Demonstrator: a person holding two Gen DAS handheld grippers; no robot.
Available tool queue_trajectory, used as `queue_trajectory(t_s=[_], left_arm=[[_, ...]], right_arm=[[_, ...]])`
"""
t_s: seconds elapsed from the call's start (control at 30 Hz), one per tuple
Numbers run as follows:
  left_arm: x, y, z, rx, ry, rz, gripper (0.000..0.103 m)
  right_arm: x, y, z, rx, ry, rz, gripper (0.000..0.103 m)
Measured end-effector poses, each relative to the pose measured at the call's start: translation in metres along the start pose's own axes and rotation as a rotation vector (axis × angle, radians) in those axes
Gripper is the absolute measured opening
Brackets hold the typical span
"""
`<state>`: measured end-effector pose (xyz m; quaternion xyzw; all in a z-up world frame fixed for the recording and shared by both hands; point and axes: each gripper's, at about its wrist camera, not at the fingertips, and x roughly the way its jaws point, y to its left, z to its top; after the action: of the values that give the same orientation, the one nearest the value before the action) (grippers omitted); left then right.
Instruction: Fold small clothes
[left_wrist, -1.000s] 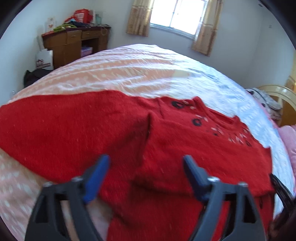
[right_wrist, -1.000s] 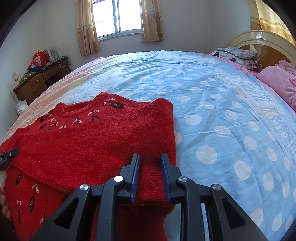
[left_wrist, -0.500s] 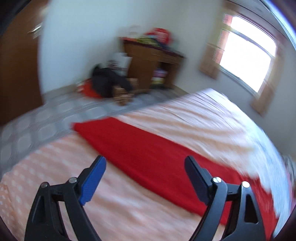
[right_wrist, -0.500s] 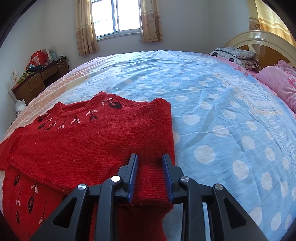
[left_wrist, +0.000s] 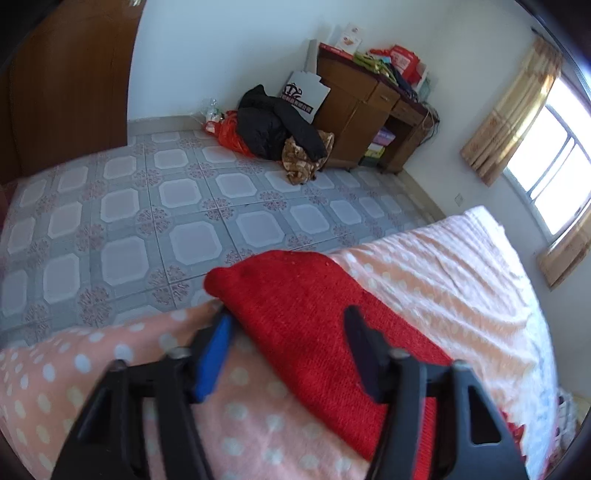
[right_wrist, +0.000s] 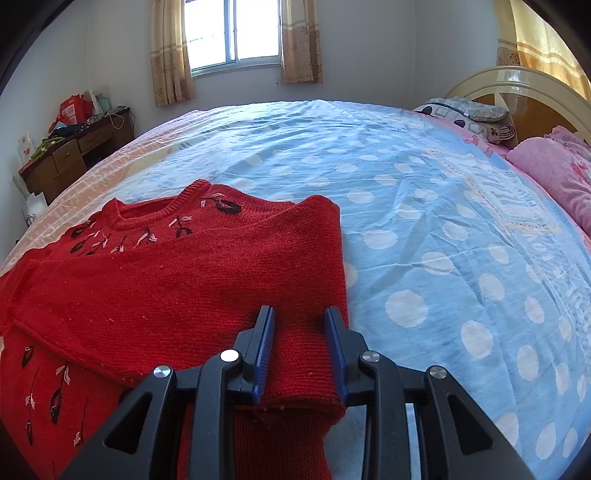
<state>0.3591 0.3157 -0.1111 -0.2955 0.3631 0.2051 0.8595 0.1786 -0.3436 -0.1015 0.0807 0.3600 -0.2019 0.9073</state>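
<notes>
**Left tongs swing out to the far sleeve end; right tongs hold the folded edge**

The bed fills both views, blue with white dots on the right-wrist side, peach with white dots in the left-wrist view. The red sweater lies on it, in the lower left of the right-wrist frame, collar toward the window, one sleeve already folded across the body.

The big change is in the left-wrist view. A second ago it looked over the sweater's body; now it looks past the bed edge to the tiled floor, with the outstretched sleeve running from lower right to its cuff end at frame centre. The left tongs have just been closing from wide apart, and the sleeve now lies between them; the blue pad sits just beside the sleeve's left edge. Whether the pads already press the knit I cannot tell.

The right-wrist view is almost unchanged. The right tongs stand narrowly apart with the folded right edge of the sweater between the pads, seemingly pinning it in place.

My reading: one sleeve is folded in, and the left tongs are set to take the other sleeve and bring it across the body while the right side is held steady.
</notes>
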Motion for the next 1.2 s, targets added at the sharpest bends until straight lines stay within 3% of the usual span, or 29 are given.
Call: queue_trajectory(t_s=[0.03, 0.07, 0.13, 0.27, 0.4, 0.5, 0.67, 0.8, 0.9, 1.0, 1.07, 1.2], left_arm=[[0.002, -0.001, -0.001, 0.009, 0.017, -0.003, 0.014], [0.004, 0.0, 0.0, 0.006, 0.029, -0.007, 0.009], [0.001, 0.001, -0.002, 0.003, 0.016, -0.008, 0.01], [-0.002, 0.0, -0.004, 0.018, 0.005, -0.019, 0.007], [-0.005, -0.012, -0.002, 0.07, -0.005, -0.013, 0.006], [-0.027, -0.039, -0.006, 0.18, -0.099, -0.016, 0.006], [-0.064, -0.101, -0.032, 0.359, -0.193, -0.111, 0.006], [-0.105, -0.167, -0.087, 0.551, -0.242, -0.261, 0.006], [-0.124, -0.202, -0.129, 0.649, -0.22, -0.346, 0.006], [-0.126, -0.216, -0.155, 0.652, -0.13, -0.416, 0.006], [-0.128, -0.217, -0.169, 0.654, -0.095, -0.432, 0.006], [-0.14, -0.225, -0.2, 0.724, -0.098, -0.452, 0.006]], right_arm=[[0.0, 0.0, 0.0, -0.001, 0.0, -0.004, 0.031], [0.0, 0.001, 0.0, -0.002, 0.0, -0.007, 0.031], [0.0, 0.001, 0.0, -0.001, -0.001, -0.011, 0.033], [0.001, -0.003, 0.0, 0.021, 0.005, -0.039, 0.048], [0.002, -0.01, 0.0, 0.057, 0.01, -0.005, 0.048], [0.001, -0.008, -0.001, 0.046, 0.006, -0.017, 0.048], [0.001, -0.006, -0.001, 0.043, 0.005, -0.021, 0.048], [0.001, -0.006, -0.001, 0.047, 0.005, -0.019, 0.049], [0.001, -0.007, -0.001, 0.048, 0.005, -0.017, 0.049], [0.002, -0.008, -0.001, 0.055, 0.007, -0.009, 0.049], [0.002, -0.009, -0.001, 0.06, 0.007, -0.001, 0.049], [0.003, -0.012, -0.001, 0.068, 0.008, 0.009, 0.049]])
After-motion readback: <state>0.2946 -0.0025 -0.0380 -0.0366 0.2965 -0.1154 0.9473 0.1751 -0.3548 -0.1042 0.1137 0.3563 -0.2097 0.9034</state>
